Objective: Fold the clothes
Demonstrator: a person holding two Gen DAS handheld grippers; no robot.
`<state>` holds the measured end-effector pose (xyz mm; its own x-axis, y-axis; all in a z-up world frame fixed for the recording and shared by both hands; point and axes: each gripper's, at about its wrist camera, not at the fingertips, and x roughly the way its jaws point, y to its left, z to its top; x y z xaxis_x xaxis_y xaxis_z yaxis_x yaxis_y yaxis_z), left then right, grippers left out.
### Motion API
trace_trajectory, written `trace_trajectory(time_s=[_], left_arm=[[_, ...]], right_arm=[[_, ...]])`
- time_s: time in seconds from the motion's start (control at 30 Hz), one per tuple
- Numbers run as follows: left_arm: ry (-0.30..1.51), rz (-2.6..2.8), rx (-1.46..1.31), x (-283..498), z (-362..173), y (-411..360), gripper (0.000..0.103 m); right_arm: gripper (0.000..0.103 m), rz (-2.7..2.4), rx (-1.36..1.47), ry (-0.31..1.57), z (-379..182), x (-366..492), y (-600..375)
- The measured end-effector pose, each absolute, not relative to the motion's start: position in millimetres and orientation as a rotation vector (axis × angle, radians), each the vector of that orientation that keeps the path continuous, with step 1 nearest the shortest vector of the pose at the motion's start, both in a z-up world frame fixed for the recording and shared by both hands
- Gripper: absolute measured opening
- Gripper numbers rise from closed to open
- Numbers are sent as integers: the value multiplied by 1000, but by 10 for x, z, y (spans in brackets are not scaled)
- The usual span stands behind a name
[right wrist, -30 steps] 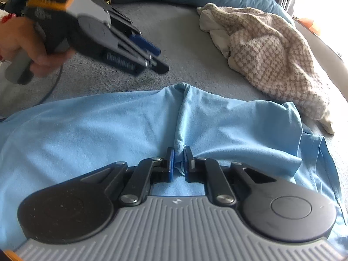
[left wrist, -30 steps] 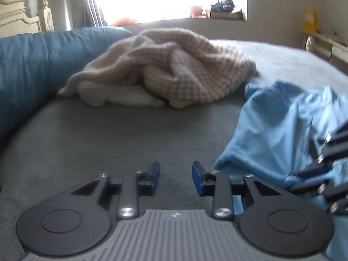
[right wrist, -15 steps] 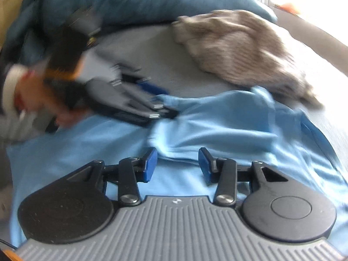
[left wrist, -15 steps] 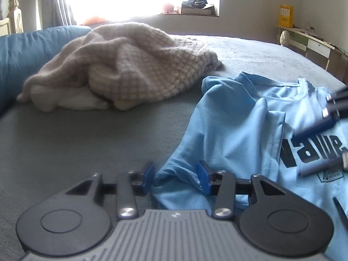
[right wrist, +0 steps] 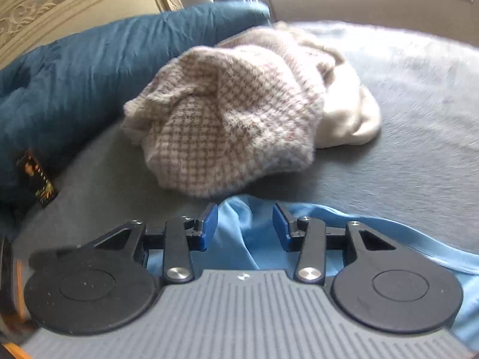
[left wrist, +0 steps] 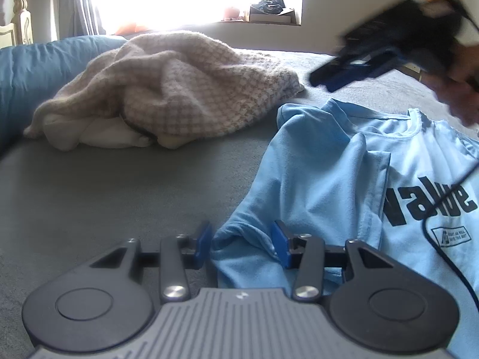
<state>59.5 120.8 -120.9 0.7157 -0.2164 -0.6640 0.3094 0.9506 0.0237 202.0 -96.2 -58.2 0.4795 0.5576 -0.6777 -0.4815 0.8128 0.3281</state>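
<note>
Shirt [left wrist: 323,179]: lay rumpled on bed [left wrist: 119,194].
Left claw [left wrist: 242,246]: half open, straddled hem fold, ungripped.
Right claw [right wrist: 245,229]: half open, empty.
Advice: seat fabric deep before pinching.

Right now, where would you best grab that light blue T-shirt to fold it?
Probably the bunched side edge of the light blue T-shirt, already lying between the open left gripper. Come in low from the bare grey bedspread side: the fabric humps up there.
</note>
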Motion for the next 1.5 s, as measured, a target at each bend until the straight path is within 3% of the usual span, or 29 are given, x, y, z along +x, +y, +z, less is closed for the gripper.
trace_trajectory(time_s=[0.23,0.3,0.33,0.37,0.47,0.9,0.97,1.07,1.23,1.5], left_arm=[[702,-300,160,559,-1226,1187,45],[701,-302,157,553,-1230,1194,45],[701,-303,155,551,-1232,1198,45],[701,-303,149,550,-1233,1204,45],[702,-302,132,546,-1239,1224,46],[720,-298,97,524,-1244,1280,46],[722,-297,96,522,-1246,1276,46],[722,-293,100,519,-1250,1264,46],[722,-290,101,527,-1249,1263,46],[719,-288,108,524,-1251,1252,46]], right_arm=[[39,568,114,1063,-846,2511,-491],[29,541,97,1115,-934,2542,-429],[10,526,103,1123,-951,2545,-438],[4,512,113,1128,-965,2547,-452],[3,522,254,1044,-881,2478,-641],[7,578,457,912,-1046,2591,-734],[25,619,484,862,-962,2567,-850],[41,638,513,792,-781,2558,-1061],[41,563,291,850,-657,2633,-1162],[30,517,106,886,-800,2589,-1291]])
